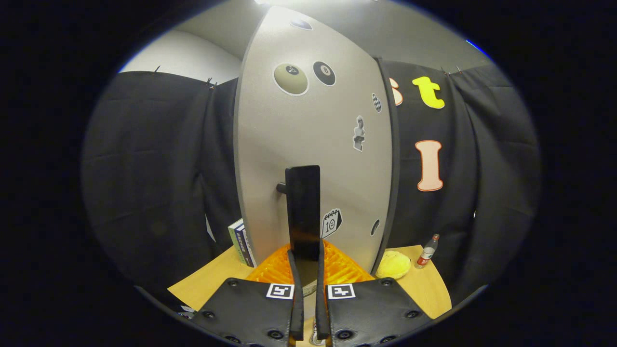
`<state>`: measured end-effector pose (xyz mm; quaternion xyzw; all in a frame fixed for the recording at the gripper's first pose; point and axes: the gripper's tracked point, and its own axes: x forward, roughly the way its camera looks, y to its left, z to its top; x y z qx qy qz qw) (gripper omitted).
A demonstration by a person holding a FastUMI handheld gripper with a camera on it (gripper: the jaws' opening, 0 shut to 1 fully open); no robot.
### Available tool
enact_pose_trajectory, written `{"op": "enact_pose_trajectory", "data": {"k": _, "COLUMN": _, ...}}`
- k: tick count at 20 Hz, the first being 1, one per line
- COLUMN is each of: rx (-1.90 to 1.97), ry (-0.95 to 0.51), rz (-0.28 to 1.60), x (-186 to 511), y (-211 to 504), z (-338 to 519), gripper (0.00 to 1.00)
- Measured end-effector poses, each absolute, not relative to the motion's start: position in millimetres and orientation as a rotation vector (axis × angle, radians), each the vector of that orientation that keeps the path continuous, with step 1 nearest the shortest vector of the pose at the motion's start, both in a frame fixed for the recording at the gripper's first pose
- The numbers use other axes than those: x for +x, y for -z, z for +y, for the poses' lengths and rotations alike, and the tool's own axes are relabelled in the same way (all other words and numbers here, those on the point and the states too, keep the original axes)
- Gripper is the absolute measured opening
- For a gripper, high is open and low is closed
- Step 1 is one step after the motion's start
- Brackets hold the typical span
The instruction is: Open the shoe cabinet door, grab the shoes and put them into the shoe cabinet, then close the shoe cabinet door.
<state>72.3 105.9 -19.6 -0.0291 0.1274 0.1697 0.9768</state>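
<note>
Hand-held gripper (308,260) clamped on the door handle (302,212)
Fingers nearly closed around the black handle, centre frame; grey cabinet door (289,144) behind.

The tool (308,270) seems clamped on the black handle (302,212) of the grey cabinet door (313,144).

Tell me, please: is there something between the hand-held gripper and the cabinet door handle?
No. The hand-held gripper has its fingers closed on the black handle of the grey cabinet door, so nothing stands between them.
</note>
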Motion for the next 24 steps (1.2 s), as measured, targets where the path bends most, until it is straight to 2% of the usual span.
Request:
{"op": "enact_pose_trajectory", "data": {"k": 16, "rx": -0.085, "ry": -0.277, "rz": 0.241, "x": 63, "y": 13, "z": 6, "gripper": 0.10}}
{"op": "enact_pose_trajectory", "data": {"k": 21, "rx": -0.146, "ry": -0.190, "rz": 0.210, "x": 69, "y": 11, "z": -45, "gripper": 0.13}}
{"op": "enact_pose_trajectory", "data": {"k": 24, "rx": -0.102, "ry": -0.156, "rz": 0.203, "x": 72, "y": 5, "z": -80, "gripper": 0.11}}
